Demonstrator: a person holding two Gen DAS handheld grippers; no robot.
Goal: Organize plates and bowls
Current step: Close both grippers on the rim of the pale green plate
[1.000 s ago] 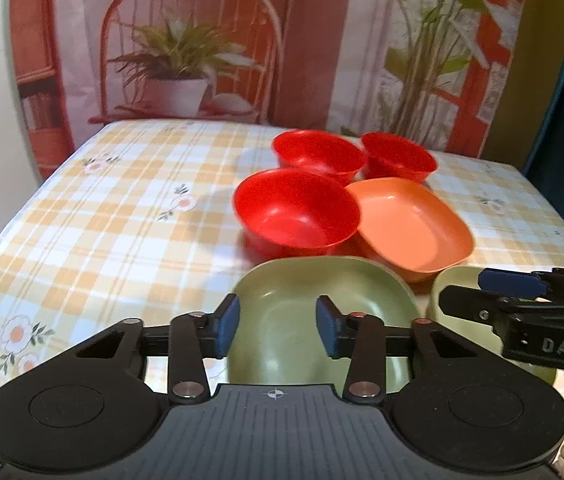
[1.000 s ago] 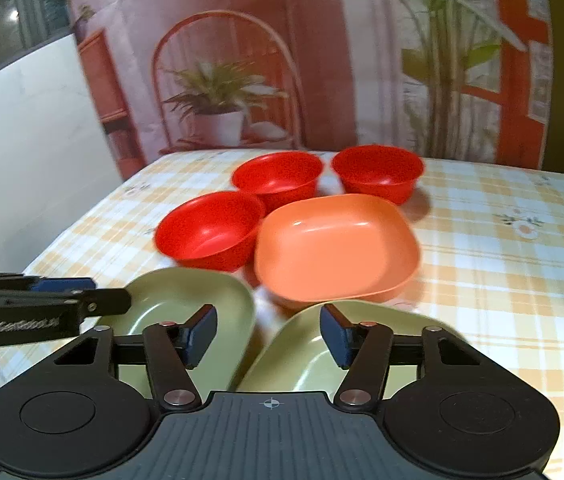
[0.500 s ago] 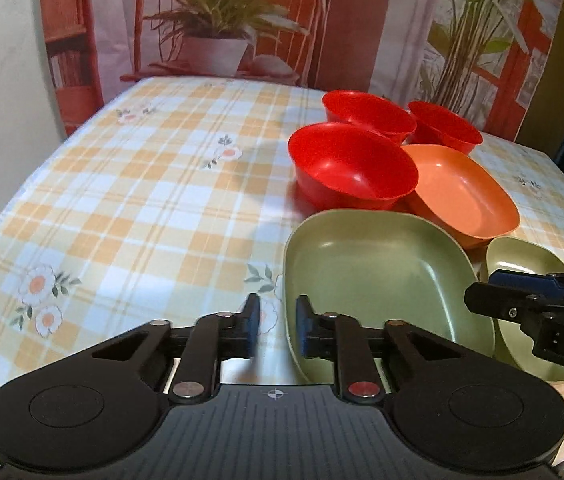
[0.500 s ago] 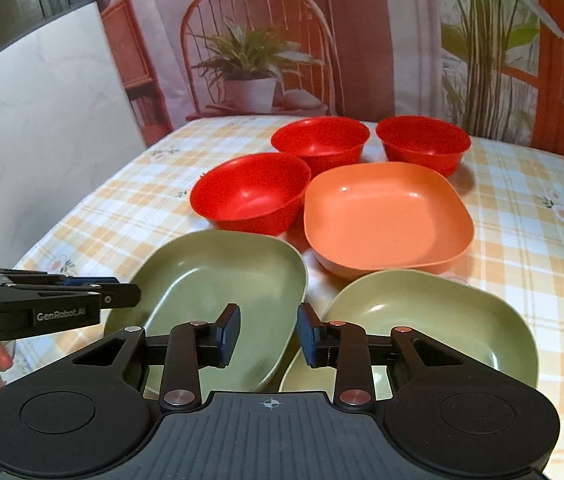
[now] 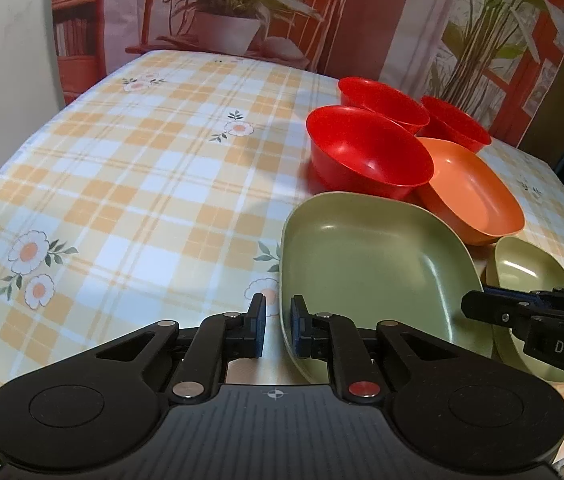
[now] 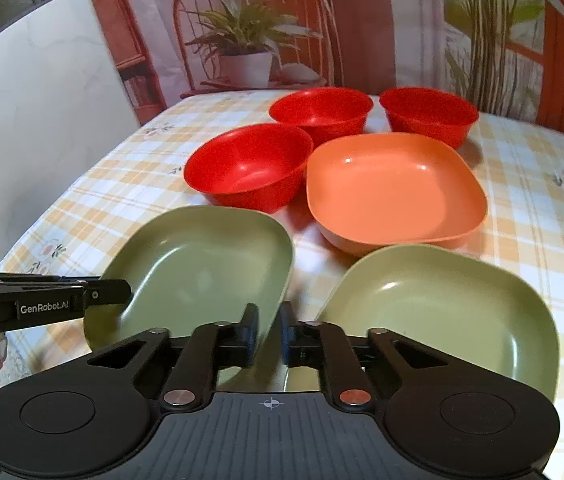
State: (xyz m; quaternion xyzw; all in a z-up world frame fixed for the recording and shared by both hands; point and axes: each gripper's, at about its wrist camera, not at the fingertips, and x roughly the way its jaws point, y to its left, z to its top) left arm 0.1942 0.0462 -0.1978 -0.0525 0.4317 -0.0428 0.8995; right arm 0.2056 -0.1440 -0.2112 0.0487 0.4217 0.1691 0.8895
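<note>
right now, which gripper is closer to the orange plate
Right. The right gripper is at the gap between the green plates, just before the orange plate; the left gripper is farther left.

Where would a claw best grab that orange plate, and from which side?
By the rim. The orange plate is shallow and squarish with a thin raised lip, so one finger can go inside and one outside. I'd come from its right edge, over bare tablecloth: red bowls crowd its left and far sides, and the green plates sit close in front.
</note>
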